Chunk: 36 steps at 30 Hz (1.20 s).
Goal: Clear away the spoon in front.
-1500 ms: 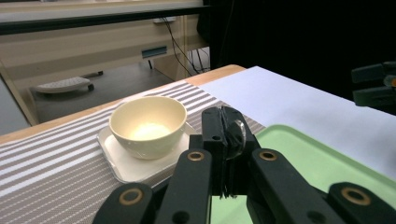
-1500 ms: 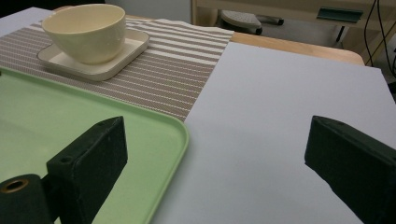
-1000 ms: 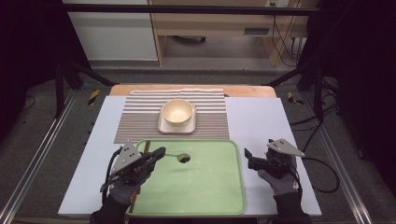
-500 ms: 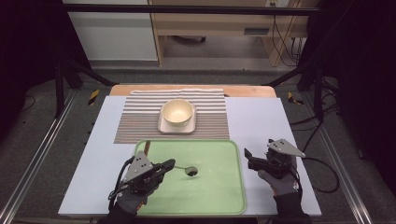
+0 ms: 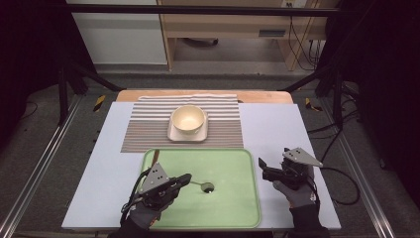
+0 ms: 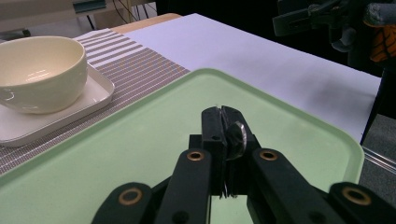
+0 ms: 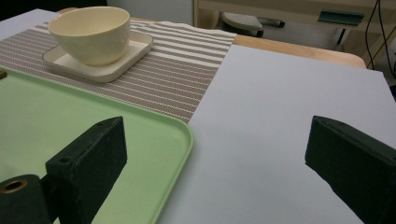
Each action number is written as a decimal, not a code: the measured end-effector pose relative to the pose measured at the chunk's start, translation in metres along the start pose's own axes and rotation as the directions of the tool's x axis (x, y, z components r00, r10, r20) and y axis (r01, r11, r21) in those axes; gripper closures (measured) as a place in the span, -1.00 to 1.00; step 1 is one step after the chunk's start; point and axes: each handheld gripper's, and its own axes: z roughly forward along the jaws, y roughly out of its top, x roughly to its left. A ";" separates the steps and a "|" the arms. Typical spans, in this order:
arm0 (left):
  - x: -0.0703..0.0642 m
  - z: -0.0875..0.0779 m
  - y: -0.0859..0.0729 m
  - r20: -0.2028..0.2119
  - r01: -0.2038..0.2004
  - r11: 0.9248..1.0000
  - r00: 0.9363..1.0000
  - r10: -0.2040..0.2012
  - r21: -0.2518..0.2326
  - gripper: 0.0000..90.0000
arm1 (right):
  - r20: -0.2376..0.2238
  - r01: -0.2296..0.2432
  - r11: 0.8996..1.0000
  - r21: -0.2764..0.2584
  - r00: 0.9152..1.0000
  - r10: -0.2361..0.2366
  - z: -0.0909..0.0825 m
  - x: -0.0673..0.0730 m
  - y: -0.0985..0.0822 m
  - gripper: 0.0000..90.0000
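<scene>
Left claw (image 5: pixel 184 179) dropped toward lower frame, jaws pinching the spoon (image 5: pixel 202 186) handle, bowl end on the green tray (image 5: pixel 233 208). Right claw (image 5: pixel 263 167) hung spread. Next, probably: lift spoon toward cream bowl (image 5: pixel 188 119).

No readable text, labels or numbers (distant shelf label perhaps blurred)

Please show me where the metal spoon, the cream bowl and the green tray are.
Metal spoon (image 5: pixel 206 187): high view, on its bowl end.
Cream ceramic bowl (image 5: pixel 188 119): high view, on its inside.
Green plastic tray (image 5: pixel 233 208): high view, on its bare floor.
</scene>
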 end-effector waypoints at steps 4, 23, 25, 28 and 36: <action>0.003 0.001 -0.001 -0.009 0.005 1.000 1.000 -0.005 0.002 0.93 | 0.003 0.004 1.000 0.002 1.000 -0.004 0.001 0.000 0.000 -0.87; 0.029 0.013 -0.016 -0.126 0.059 0.998 0.990 -0.054 0.033 0.62 | 0.001 0.008 1.000 0.006 1.000 -0.008 0.002 0.001 -0.001 -0.87; 0.033 0.015 -0.018 -0.139 0.063 0.997 0.989 -0.057 0.039 0.58 | 0.000 0.007 1.000 0.006 1.000 -0.007 0.002 0.001 -0.001 -0.87; 0.038 0.017 -0.021 -0.153 0.079 0.996 0.986 -0.071 0.047 0.51 | -0.001 0.007 1.000 0.006 1.000 -0.007 0.002 0.001 -0.001 -0.87; 0.047 0.025 -0.028 -0.184 0.096 0.992 0.980 -0.080 0.081 0.29 | -0.001 0.005 1.000 0.007 1.000 -0.005 0.002 0.001 -0.001 -0.87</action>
